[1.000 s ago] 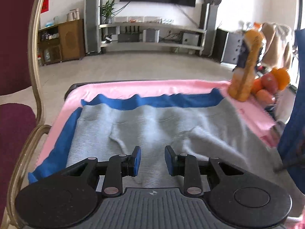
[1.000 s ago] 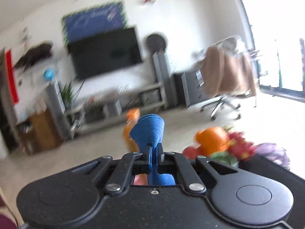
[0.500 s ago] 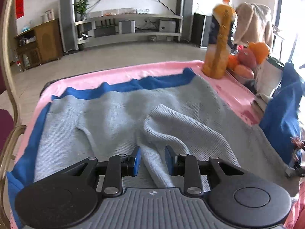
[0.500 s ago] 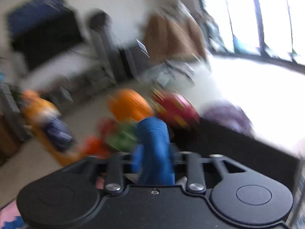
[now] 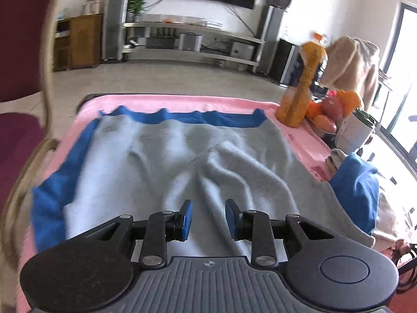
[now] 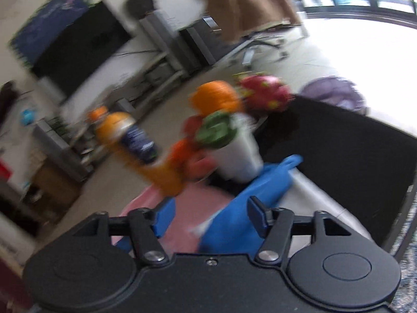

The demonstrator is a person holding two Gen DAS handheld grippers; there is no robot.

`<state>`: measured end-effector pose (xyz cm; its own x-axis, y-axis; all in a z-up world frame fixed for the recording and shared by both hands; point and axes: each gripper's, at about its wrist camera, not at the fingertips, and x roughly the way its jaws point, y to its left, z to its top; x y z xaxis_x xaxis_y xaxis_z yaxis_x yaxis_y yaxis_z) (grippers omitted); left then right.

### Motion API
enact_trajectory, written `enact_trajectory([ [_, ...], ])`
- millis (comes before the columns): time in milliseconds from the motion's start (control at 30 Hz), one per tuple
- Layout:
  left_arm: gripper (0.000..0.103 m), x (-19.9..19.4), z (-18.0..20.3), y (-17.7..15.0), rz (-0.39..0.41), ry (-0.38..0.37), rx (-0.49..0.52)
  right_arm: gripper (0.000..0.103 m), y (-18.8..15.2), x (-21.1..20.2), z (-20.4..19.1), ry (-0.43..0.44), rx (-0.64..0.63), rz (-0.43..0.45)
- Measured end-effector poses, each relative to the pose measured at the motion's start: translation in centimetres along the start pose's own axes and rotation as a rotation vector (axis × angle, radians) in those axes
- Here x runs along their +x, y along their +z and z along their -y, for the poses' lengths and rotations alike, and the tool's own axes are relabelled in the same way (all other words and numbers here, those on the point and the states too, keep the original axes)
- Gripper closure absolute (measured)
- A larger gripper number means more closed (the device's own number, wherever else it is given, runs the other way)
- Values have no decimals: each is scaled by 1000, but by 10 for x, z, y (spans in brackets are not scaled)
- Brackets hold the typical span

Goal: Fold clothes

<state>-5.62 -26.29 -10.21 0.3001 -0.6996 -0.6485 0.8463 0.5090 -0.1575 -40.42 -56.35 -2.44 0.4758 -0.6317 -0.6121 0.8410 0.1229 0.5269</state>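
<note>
A grey knit garment with a blue trim (image 5: 198, 156) lies spread over a pink cloth (image 5: 169, 101) on the table. Its blue sleeve or corner (image 5: 357, 193) is bunched at the right edge. My left gripper (image 5: 208, 217) hovers open just above the near part of the grey fabric, nothing between its blue pads. In the blurred right wrist view my right gripper (image 6: 211, 220) stands open, and the blue fabric (image 6: 250, 208) lies loose between and past its fingers, over the pink cloth (image 6: 195, 203).
An orange juice bottle (image 5: 302, 83) and a pile of fruit (image 5: 336, 107) stand at the table's far right, with a white cup (image 5: 357, 133) nearby. A dark red chair with a gold frame (image 5: 23, 130) is at the left. A black panel (image 6: 338, 151) sits right of the cup.
My right gripper has opened and let go of the blue fabric, which dropped at the table's right edge. The left gripper's view swung a little; its jaws stayed open.
</note>
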Motion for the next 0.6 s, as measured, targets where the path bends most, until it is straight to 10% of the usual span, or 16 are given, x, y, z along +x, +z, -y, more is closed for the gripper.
enact_trajectory([
  [133, 75, -15, -25, -17, -34, 62, -54, 41, -34, 7, -13, 89, -26, -90],
  [200, 78, -12, -36, -27, -75, 64, -103, 69, -55, 26, -8, 85, -26, -136],
  [267, 80, -4, -39, -35, -116, 72, -114, 77, -76, 46, 0, 51, -11, -200],
  [600, 79, 15, -25, -48, -182, 84, -64, 69, -122, 63, 30, -33, -61, -314],
])
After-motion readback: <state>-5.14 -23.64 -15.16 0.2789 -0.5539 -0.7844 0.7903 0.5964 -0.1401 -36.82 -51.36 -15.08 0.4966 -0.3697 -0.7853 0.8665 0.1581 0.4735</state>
